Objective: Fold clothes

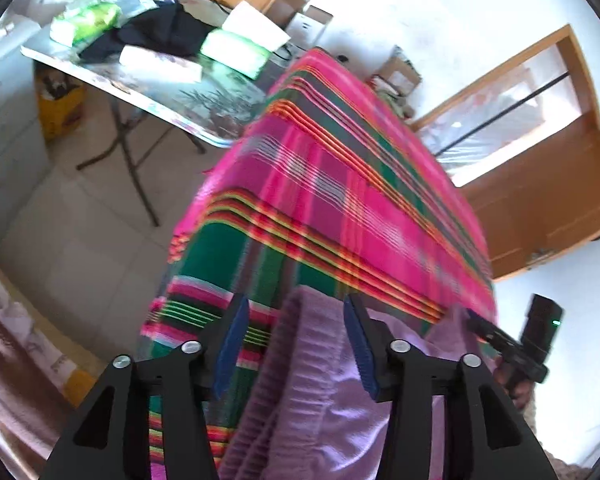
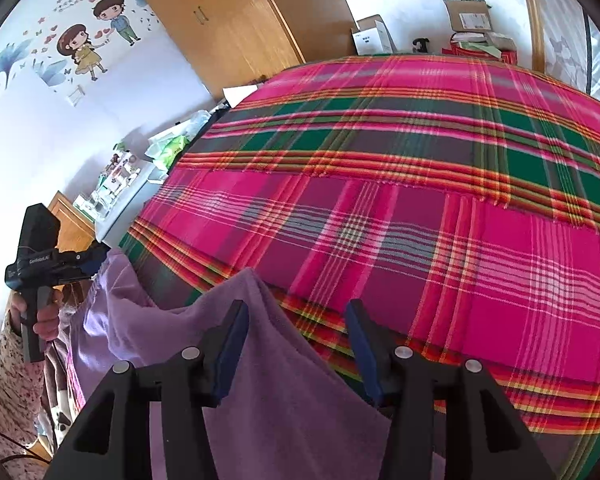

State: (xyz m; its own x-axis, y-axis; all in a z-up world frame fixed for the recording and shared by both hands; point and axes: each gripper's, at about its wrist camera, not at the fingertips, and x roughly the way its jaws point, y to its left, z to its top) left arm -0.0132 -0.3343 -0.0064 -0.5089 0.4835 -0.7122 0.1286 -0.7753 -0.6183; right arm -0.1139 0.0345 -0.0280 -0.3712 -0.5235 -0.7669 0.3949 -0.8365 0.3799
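Garment runs past bottom edge, its shape unclear.

Home bedroom: bed under pink plaid blanket, wooden wardrobe, cartoon couple wall sticker, cluttered folding bench, cardboard boxes on tiled floor.

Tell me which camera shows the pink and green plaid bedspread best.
The right wrist view: the pink and green plaid woven bedspread fills most of the frame, sharp, its top seen broadly. The left wrist view shows the same bedspread blurred, as a narrower strip, with one side hanging down.
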